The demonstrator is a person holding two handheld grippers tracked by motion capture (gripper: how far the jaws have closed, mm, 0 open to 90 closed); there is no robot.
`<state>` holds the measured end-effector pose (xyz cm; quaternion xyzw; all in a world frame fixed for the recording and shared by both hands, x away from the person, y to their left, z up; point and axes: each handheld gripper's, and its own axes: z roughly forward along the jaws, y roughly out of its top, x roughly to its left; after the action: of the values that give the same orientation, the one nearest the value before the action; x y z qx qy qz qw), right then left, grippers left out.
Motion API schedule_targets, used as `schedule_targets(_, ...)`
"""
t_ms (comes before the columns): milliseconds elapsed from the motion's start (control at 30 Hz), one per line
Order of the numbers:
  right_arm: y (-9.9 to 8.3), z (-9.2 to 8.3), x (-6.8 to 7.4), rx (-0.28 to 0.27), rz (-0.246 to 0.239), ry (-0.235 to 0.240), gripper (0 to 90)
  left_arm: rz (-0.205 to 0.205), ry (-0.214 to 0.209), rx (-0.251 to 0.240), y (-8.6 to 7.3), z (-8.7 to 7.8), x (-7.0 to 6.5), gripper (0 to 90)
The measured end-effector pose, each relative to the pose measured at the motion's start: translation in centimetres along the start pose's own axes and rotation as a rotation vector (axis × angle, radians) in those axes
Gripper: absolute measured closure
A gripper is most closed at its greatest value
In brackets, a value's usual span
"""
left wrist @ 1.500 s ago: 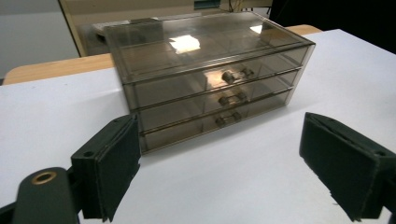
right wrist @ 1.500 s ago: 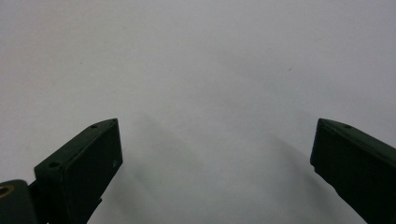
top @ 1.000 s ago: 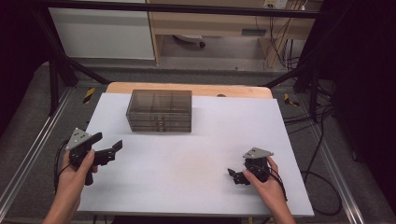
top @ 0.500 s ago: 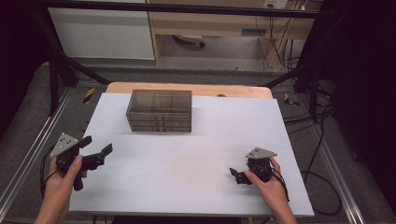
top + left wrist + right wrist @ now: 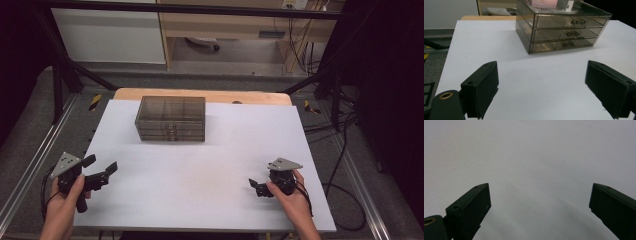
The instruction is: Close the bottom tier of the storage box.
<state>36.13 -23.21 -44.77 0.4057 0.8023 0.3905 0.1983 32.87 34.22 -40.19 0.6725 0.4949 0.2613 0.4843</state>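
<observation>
Plainly, white table point(image 5: 210, 170), smoky drawer box point(image 5: 170, 118) at back, dark room.

drawer box point(image 5: 170, 118) | smoky clear plastic, three tiers | drawers shut | table's far-left

- I count one smoky translucent plastic drawer chest point(image 5: 170, 118) on the table, also seen ahead in the left gripper view point(image 5: 562, 25).
- I count three drawer tiers on its front, each with one small metal handle point(image 5: 568, 44).
- I see one white rectangular table top point(image 5: 210, 170).
- I have two black two-jaw handheld grippers: the left gripper point(image 5: 102, 167) and the right gripper point(image 5: 257, 186).
- I count two grey three-cornered plates point(image 5: 65, 164), one on each gripper.
- I count two hands point(image 5: 286, 197) holding them.
</observation>
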Motion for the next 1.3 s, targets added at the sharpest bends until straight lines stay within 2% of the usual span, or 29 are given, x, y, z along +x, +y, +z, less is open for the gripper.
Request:
schedule_targets(300,-0.3,-0.9,-1.1,-0.053,0.033,0.004,4.7,0.014,-0.012,0.008,-0.9,0.5,-0.4,11.8)
schedule_targets(633,-0.8,-1.4,-2.4,-0.074,0.067,0.008,4.9,0.077,-0.061,0.0,-1.5,1.0,-1.6,11.9)
schedule_targets(867,-1.1,-1.5,-2.8,-0.086,0.084,0.001,4.9,0.097,-0.089,0.01,-1.9,1.5,-2.6,12.0)
schedule_targets(1100,-1.2,-1.5,-2.8,-0.09,0.084,0.0,4.6,0.132,-0.125,0.032,-2.4,2.0,-3.8,12.0)
schedule_targets(1133,-1.2,-1.4,-2.9,-0.089,0.08,-0.001,4.5,0.135,-0.145,0.032,-2.5,2.2,-4.1,12.0)
schedule_targets(1300,-1.3,-1.3,-2.9,-0.082,0.085,-0.002,4.1,0.16,-0.19,0.037,-2.7,2.5,-5.1,12.0)
